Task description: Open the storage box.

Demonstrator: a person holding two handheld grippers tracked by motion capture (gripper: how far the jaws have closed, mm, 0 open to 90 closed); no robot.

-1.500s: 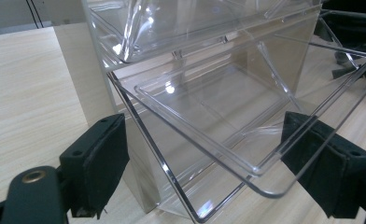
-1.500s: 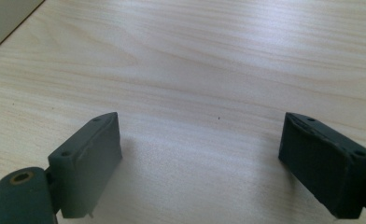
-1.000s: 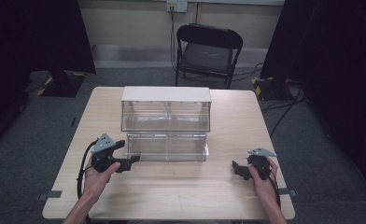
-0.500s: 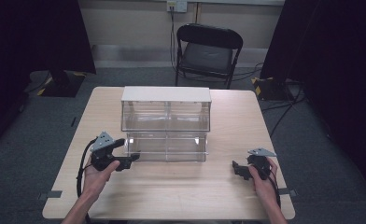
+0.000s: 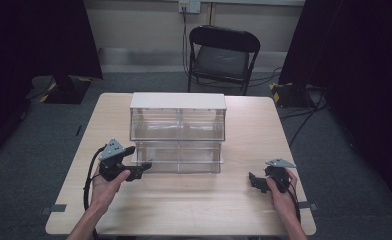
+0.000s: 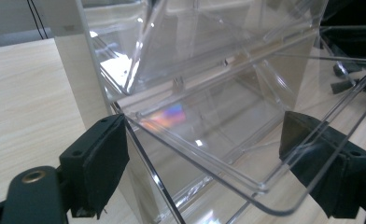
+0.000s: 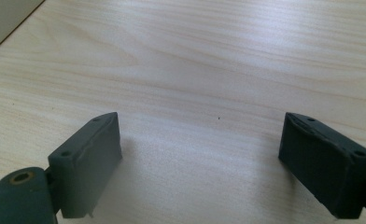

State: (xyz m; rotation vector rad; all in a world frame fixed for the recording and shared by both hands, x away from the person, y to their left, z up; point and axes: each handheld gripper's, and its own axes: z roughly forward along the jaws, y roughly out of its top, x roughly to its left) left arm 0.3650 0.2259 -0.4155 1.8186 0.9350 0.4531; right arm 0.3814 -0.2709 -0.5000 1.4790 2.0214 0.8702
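A: High view, entry one: the clear drawer cabinet (image 5: 178, 131) stands mid-bench (image 5: 184, 210), white top, two tiers. Its lower drawer (image 5: 179, 159) juts out toward me. My left claw (image 5: 145, 166) sits at that drawer's front left corner; my right claw (image 5: 251, 180) rests low over bare wood, well apart from the cabinet.

B: State of each claw?

A: Left gripper view: left claw (image 6: 200, 158) spread wide, jaws straddling the drawer's (image 6: 228, 140) clear front rim, pads not pinching it. One pad is just beside the left corner; whether it touches, I cannot tell. Right gripper view: right claw (image 7: 200, 158) spread too, nothing between the jaws, plain bench (image 7: 209, 56) below.

B: Step in hand?

A: My judgement: working the lower drawer, at the point of taking hold. Whether it goes in or out from here, I cannot say.

B: Next move calls for?

A: Either pressing the left jaws onto the thin rim, or a flat push. The plastic is slick and the cabinet looks light, so a straight line along the runners; the right claw may need to steady the body.

B: Any writing?

A: None readable. No brand or label on cabinet, drawer or claws.
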